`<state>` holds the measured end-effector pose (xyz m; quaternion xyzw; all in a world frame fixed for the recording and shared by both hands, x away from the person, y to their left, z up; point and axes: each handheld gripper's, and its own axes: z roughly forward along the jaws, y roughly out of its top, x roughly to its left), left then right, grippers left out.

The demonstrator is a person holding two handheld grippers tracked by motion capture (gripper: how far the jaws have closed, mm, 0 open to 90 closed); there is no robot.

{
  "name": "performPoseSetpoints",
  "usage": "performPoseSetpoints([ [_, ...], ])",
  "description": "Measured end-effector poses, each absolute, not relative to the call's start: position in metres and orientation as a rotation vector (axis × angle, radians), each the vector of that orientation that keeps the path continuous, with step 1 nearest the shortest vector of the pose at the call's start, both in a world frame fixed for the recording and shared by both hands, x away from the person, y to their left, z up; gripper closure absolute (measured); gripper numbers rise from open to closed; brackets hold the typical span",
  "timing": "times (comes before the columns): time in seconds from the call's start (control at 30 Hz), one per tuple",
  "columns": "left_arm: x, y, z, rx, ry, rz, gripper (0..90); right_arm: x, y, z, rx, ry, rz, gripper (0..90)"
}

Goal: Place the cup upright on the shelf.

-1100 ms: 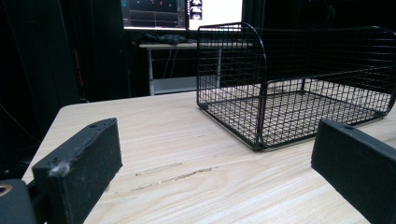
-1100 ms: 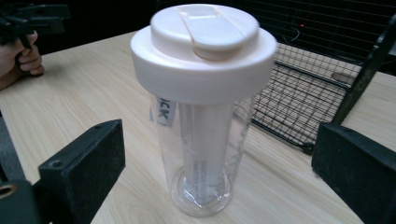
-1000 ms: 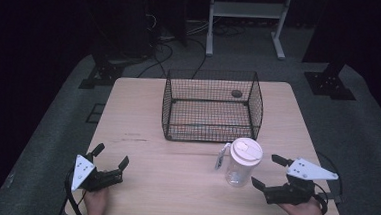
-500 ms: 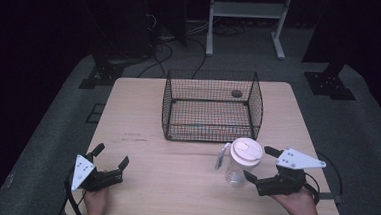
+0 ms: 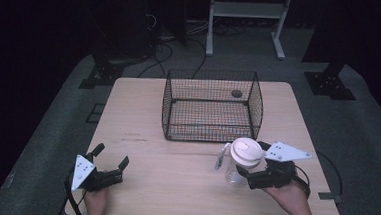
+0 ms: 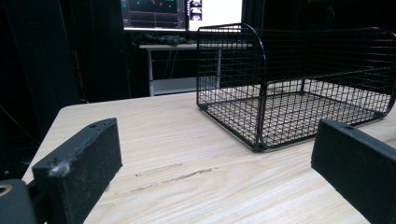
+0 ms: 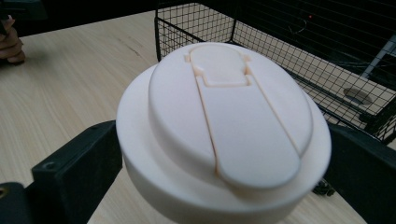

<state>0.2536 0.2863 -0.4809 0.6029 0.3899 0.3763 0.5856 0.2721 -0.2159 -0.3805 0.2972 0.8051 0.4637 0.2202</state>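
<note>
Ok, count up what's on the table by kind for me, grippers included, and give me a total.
Wire baskets: 1, the black basket.
Cups with lids: 1, the clear cup with a white lid.
Grippers: 2, the left gripper and the right gripper.
Total: 4.

Wooden table [image 5: 185,167], wire basket [image 5: 211,106], lidded cup [image 5: 243,161]

Black wire basket [image 5: 211,106] at twelve o'clock on the wooden table [image 5: 142,119], with a small dark round thing [image 5: 236,94] just behind.
</note>
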Motion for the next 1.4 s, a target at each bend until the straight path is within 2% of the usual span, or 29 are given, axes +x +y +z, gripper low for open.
performPoseSetpoints([
  [0.93,0.253,0.287,-0.481,1.4,0.912,0.88,0.9,0.282,-0.21,-0.378,0.833,2.263,1.267,4.5],
  [1.4,0.253,0.287,-0.481,1.397,0.912,0.878,0.9,0.29,-0.215,-0.36,0.831,2.287,1.284,4.5],
])
